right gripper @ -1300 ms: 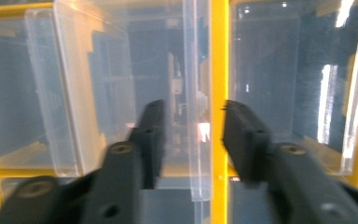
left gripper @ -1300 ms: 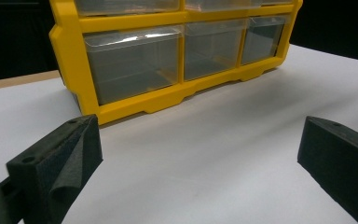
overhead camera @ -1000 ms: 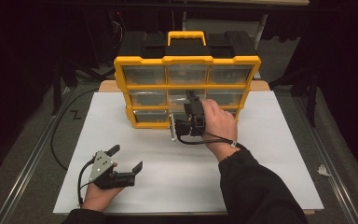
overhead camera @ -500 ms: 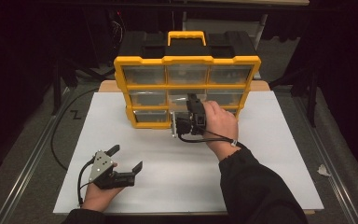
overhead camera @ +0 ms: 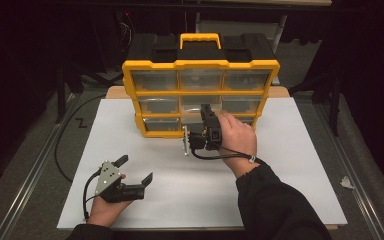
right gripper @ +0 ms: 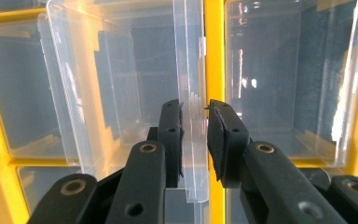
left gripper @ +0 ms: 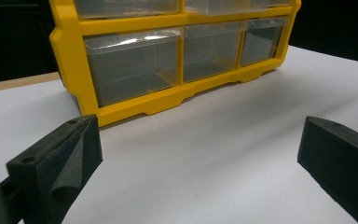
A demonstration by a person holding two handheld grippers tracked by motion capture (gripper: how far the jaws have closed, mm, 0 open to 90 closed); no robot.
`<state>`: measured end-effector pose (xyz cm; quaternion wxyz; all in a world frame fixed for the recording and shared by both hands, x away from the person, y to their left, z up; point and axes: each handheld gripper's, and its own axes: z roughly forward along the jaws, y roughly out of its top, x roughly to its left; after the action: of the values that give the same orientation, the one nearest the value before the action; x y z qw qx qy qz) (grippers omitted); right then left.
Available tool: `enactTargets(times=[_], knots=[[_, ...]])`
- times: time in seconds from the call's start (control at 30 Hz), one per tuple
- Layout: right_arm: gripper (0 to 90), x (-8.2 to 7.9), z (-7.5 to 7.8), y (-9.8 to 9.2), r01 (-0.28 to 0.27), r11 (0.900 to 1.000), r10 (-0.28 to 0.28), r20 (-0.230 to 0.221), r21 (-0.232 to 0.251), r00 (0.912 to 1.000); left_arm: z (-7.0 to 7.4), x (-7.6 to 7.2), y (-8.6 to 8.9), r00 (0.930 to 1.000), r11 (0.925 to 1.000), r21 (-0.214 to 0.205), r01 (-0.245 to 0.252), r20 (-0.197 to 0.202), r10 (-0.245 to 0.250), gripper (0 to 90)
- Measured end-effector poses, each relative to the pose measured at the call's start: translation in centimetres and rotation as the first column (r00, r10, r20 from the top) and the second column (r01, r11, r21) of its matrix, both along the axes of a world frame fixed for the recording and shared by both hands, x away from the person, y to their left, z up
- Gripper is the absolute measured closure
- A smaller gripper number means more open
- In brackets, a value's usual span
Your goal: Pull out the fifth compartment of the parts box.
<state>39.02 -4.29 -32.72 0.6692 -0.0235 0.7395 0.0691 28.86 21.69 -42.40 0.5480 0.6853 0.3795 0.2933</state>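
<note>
A yellow organizer with a black top and a yellow handle stands upright at the far side of a white sheet on the table. Its front is a grid of clear drawers, three across. A black cable runs along the floor at the left, and a bit of crumpled paper lies on the floor at the right.

The right gripper is up against the front of the organizer, at the middle column between the middle and bottom rows. In the right gripper view a clear drawer stands pulled out a little from the yellow frame, and its thin clear handle tab runs down between the two black jaws. The jaws have just been closing; they now stand narrow on either side of the tab, the left pad against it and the right pad at or just off its face. A yellow divider lies right behind the tab, with the next drawer to its right.

The left gripper rests low on the sheet near the person's edge, well apart from the organizer. Its jaws are spread wide and hold nothing; in the left gripper view bare sheet lies between them and the bottom-row drawers stand beyond.
</note>
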Motion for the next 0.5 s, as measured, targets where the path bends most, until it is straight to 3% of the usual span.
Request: enactTargets(times=[0.5], knots=[[77.4,-3.0,-0.4,-0.6,-0.028,0.9996,0.028,0.025,-0.010,0.9993,0.0,0.1,-0.2,1.0000,1.0000,0.007,0.004,-0.002,-0.004,0.4]])
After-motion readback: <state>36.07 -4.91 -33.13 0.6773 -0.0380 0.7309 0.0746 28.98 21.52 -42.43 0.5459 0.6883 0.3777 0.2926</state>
